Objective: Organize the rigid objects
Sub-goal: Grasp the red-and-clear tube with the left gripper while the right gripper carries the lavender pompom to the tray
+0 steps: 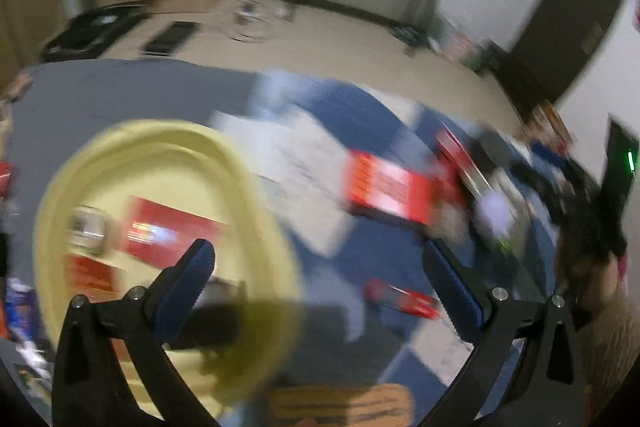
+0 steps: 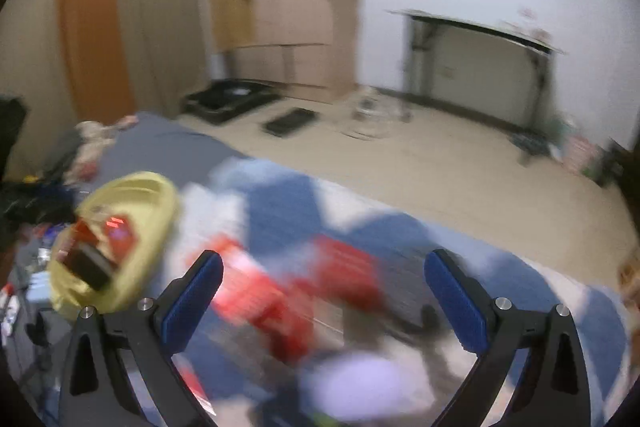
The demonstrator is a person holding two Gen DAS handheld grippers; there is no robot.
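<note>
Both views are motion-blurred. A pale yellow basin (image 1: 256, 187) sits on a blue and white cloth at the left; it holds red boxes (image 1: 168, 231) and a dark object. My left gripper (image 1: 320, 259) is open and empty, its left finger over the basin's rim. A red box (image 1: 384, 191) and a smaller red item (image 1: 400, 299) lie on the cloth ahead. In the right wrist view the basin (image 2: 160, 203) is far left. My right gripper (image 2: 324, 267) is open and empty above blurred red boxes (image 2: 344, 267) and a lilac object (image 2: 360, 375).
The cloth (image 1: 360, 107) covers a bed-like surface with a grey sheet (image 1: 120, 91) behind it. Dark clutter (image 1: 560, 187) lies at the right. A wooden piece (image 1: 340, 403) is at the near edge. Beyond are floor, wardrobe (image 2: 288, 7) and a desk (image 2: 480, 67).
</note>
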